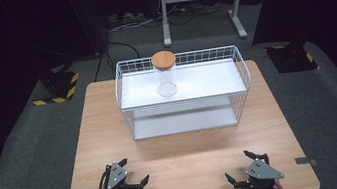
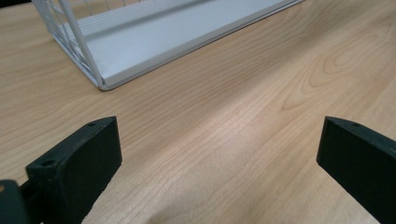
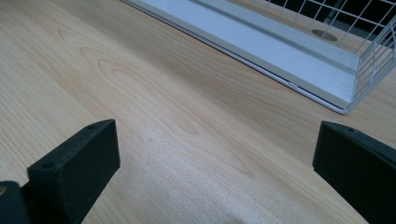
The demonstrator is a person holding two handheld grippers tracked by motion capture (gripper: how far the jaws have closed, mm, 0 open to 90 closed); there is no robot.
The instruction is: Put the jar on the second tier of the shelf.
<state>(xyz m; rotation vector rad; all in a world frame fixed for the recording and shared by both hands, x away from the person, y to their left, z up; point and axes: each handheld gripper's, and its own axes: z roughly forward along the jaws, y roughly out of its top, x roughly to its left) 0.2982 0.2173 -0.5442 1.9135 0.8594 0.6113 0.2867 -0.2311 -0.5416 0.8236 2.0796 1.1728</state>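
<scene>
Left claw [image 1: 134, 172], jaws apart and holding nothing, low over the wooden counter [image 1: 188, 172] near its front edge. Ahead of both claws, well apart from them: white wire rack [image 1: 182, 92], with a glass jar [image 1: 165, 74] upright on its upper shelf, wooden lid on. Right claw [image 1: 240, 166], jaws apart, holding nothing.

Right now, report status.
Left gripper open, right gripper open, both near table edge. Jar upright on rack top shelf. Nothing between.
</scene>
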